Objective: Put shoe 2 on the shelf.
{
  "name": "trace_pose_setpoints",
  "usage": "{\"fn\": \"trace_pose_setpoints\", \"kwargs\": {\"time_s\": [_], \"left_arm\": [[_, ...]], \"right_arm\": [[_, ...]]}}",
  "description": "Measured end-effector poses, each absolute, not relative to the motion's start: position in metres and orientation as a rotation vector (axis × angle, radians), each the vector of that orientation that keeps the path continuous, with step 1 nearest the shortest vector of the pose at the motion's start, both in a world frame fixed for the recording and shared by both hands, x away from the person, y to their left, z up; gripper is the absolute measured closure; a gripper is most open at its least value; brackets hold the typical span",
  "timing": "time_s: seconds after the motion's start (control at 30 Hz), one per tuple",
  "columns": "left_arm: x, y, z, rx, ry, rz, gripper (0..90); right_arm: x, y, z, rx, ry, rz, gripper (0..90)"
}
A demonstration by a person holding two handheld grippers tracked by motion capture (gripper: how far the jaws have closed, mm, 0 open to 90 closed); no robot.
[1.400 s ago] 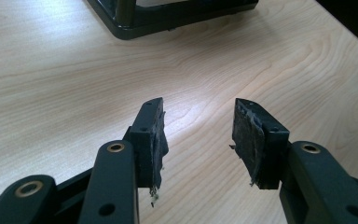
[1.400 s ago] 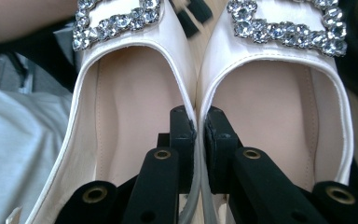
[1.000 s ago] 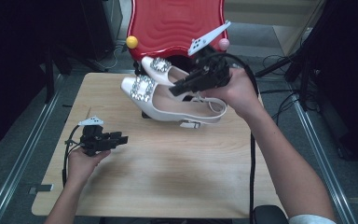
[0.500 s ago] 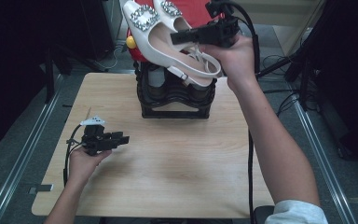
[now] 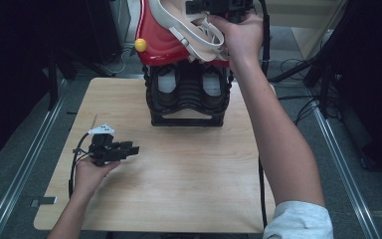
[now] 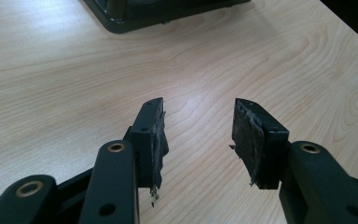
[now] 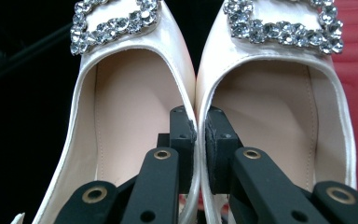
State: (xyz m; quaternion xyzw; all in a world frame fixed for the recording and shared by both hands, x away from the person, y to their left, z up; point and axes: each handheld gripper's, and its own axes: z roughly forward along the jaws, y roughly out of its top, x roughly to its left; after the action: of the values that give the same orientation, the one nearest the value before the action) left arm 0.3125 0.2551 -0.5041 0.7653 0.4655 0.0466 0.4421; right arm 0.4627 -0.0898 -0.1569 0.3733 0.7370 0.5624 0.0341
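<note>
Right tongs clamped on the touching inner walls of a pair of cream patent shoes with rhinestone buckles, held high above the black ribbed plastic shoe rack, in front of the red moulded panel. Left tongs apart, empty, over the pale wooden counter. Advice: keep the pinch firm and the pair level; a tilt could let one shoe slip out.

Pair of cream satin shoes w/ rhinestone buckles on the toes, held side by side, inner walls pressed together btw the right gripper jaws, one jaw inside each shoe. Toes point away from the gripper, openings face its camera. In high view the shoes hang just left of the gripper, slingback straps dangling below, well above the table
</note>
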Motion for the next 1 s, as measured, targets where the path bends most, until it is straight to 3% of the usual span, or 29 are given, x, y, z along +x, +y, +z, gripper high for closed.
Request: {"fn": "trace_pose_setpoints", "kwargs": {"time_s": [1.0], "left_arm": [[0.316,0.249,-0.506,1.918,1.122,0.081,52.8]], "right_arm": [[0.519,-0.081,-0.156,1.608,1.819,1.613,84.4]]}}
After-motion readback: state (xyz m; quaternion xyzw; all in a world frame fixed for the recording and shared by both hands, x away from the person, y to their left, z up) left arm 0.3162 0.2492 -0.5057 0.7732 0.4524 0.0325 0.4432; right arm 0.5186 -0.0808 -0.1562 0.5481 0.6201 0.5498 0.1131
